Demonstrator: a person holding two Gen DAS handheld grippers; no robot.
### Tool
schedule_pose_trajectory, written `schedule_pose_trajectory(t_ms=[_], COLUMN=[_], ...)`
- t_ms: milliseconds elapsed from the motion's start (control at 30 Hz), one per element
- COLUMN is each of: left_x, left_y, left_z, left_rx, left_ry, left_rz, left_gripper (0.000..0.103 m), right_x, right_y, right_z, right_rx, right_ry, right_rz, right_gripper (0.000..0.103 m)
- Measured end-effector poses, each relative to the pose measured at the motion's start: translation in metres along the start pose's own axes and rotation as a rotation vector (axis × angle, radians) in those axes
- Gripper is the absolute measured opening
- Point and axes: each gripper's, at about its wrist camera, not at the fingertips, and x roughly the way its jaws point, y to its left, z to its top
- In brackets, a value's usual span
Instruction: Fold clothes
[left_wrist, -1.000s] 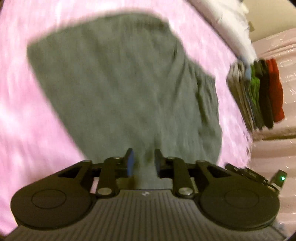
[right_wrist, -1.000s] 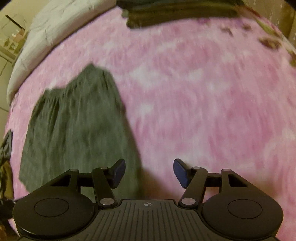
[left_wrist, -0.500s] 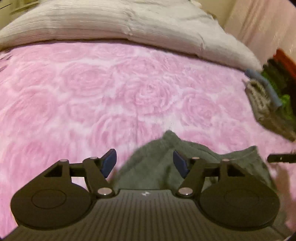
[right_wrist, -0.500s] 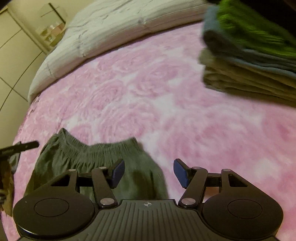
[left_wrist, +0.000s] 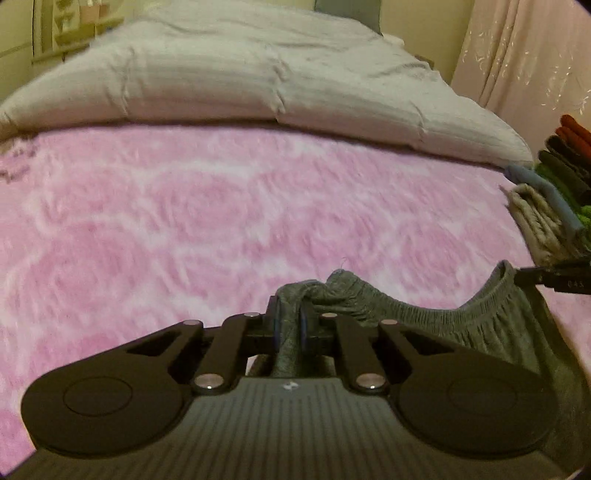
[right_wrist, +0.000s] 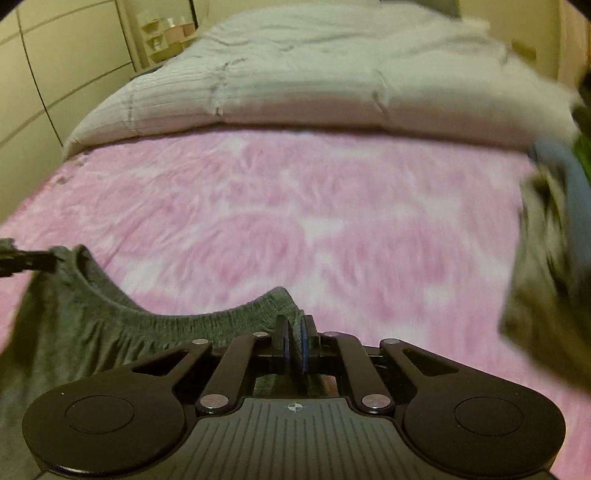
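Swung from above the spread grey shorts (left_wrist: 461, 325) to their waistband on the pink bed (left_wrist: 184, 221), left gripper (left_wrist: 290, 325) and right gripper (right_wrist: 293, 341) jaws just closed on its corners; folding itself not yet begun, folded pile (left_wrist: 546, 214) near

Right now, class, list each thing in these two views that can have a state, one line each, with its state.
Left claw: just closed, shut on the grey garment's waistband corner.
Right claw: just closed, shut on the other waistband corner.
Grey garment: unfolded, elastic waistband sagging between the claws.
Stack of clothes: folded, piled at the right.
White duvet: bunched beyond the pink blanket.
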Motion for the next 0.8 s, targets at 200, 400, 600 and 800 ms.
schedule_pose_trajectory(t_ms=[200,400,600,800], left_x=[0.033,-0.032,-0.130,-0.153], left_y=[0.012,0.064,0.116,0.102], left_z=[0.001,-0.026,-0.093,-0.145], left_rx=[-0.039,-0.217,-0.537,-0.648], left_ry=[0.078,0.087,0.170,0.224], left_rz=[0.120,0.220,0.302,0.245], left_gripper=[0.034,0.041,0.053,0.056], right_x=[0.041,-0.038,-0.142,-0.186], right_y=[0.006,-0.041,-0.088,-0.085], right_z=[0.009,-0.033,-0.126,-0.177], right_rx=[-0.019,0.205,0.532,0.729], right_ry=[0.110,0.090,0.157,0.165], right_rz=[-0.096,-0.116,-0.073,-0.052], right_gripper=[0.033,0.083,0.083,0.067])
